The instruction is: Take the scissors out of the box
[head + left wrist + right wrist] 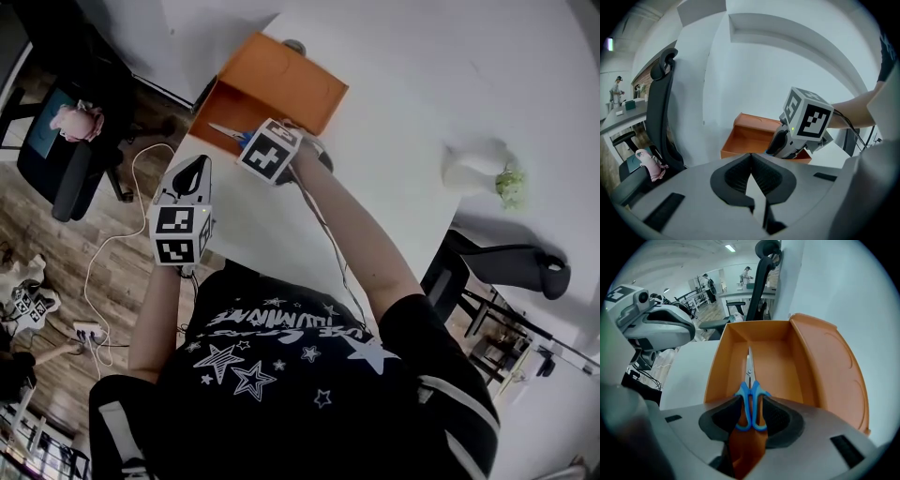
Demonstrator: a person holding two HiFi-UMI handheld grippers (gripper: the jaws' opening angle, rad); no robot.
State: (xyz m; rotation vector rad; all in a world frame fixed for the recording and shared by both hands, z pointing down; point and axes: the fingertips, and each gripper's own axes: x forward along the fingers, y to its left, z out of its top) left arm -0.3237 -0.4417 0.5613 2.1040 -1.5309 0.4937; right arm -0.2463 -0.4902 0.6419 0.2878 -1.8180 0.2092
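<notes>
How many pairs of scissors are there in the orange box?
1. The blue-handled scissors lie in the orange box, handles between the open jaws of the right gripper. That gripper may hide more.

head view | scissors [228, 132] handles lay hidden beneath right gripper [751, 414], at open side of box [281, 80] | left gripper view | scissors were wholly hidden

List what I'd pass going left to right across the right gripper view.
left gripper → left wall of the orange box → blue-handled scissors lying in the box → open lid on the box's right side
</notes>
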